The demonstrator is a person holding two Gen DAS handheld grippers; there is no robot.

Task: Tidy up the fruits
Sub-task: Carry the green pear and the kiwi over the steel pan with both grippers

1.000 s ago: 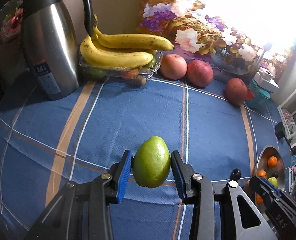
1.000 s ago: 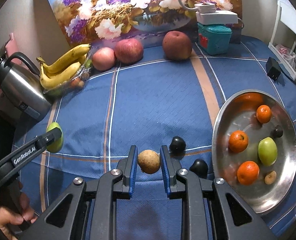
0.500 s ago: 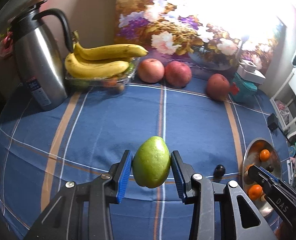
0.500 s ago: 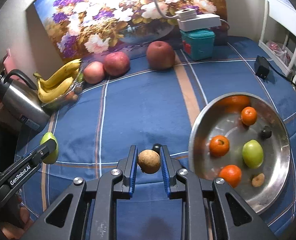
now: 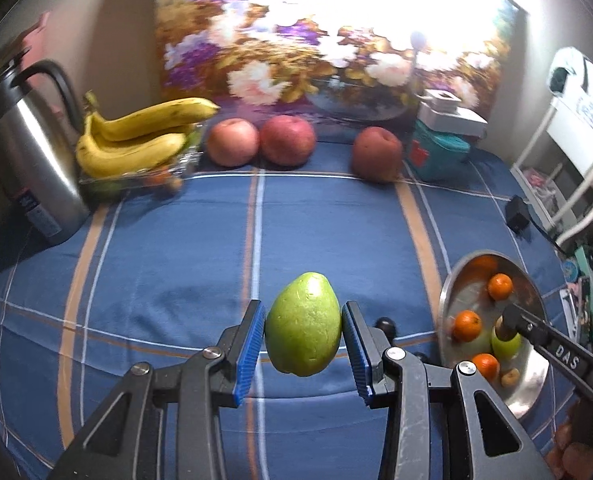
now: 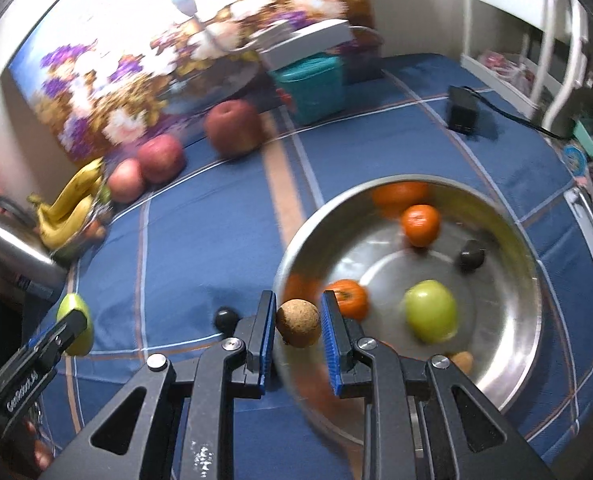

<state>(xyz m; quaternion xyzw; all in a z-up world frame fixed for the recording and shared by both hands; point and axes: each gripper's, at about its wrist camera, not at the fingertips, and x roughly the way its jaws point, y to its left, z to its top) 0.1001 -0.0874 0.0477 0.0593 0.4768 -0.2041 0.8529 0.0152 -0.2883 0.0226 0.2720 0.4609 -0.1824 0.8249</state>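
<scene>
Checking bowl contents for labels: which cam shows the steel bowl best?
Right wrist. The steel bowl fills the frame from above, with nearly its whole rim and the fruit inside visible, though motion-blurred. The left wrist view catches it only small at the right edge, foreshortened and partly hidden behind the right claw.

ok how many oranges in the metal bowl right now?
3. In the metal bowl: one orange at the back, one by the near-left wall, one near the front hidden behind the right gripper. Other orange patches look like reflections.
</scene>
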